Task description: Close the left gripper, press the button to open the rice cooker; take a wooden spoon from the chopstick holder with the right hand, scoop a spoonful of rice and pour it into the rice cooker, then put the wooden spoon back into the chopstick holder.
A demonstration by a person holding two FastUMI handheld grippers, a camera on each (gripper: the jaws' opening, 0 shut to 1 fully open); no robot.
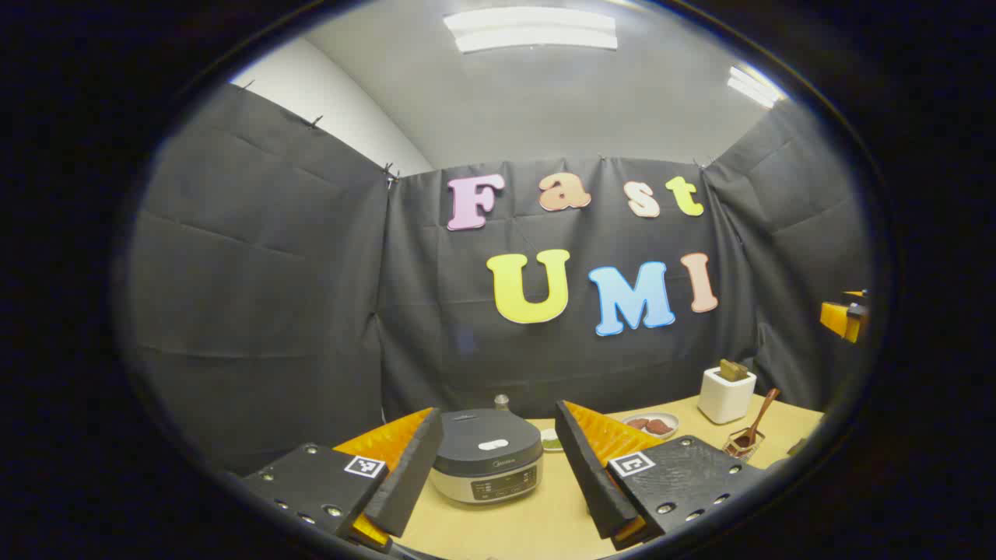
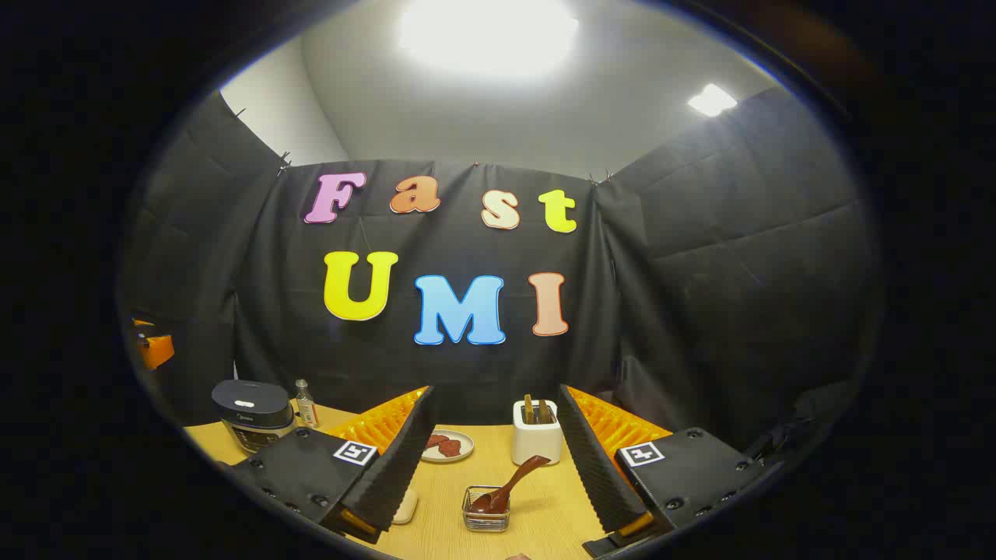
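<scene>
Both hand-held grippers (left (image 1: 498,467), right (image 2: 498,467)) gape wide over the counter (image 1: 537,521), the closed rice cooker (image 1: 486,457) between the left's fingers, chopstick holder (image 2: 537,432) and spoon (image 2: 510,486) ahead of the right.

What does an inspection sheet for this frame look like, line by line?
Surface: light wooden table.
Job's things: rice cooker lid shut; white chopstick holder upright with utensils; wooden spoon resting in a small glass container.
Clutter: plate with reddish food, small bottle, small dish.
Grippers: left gripper open; right gripper open.
Cables: nothing seen.
Surroundings: black cloth walls, ceiling lights.
</scene>
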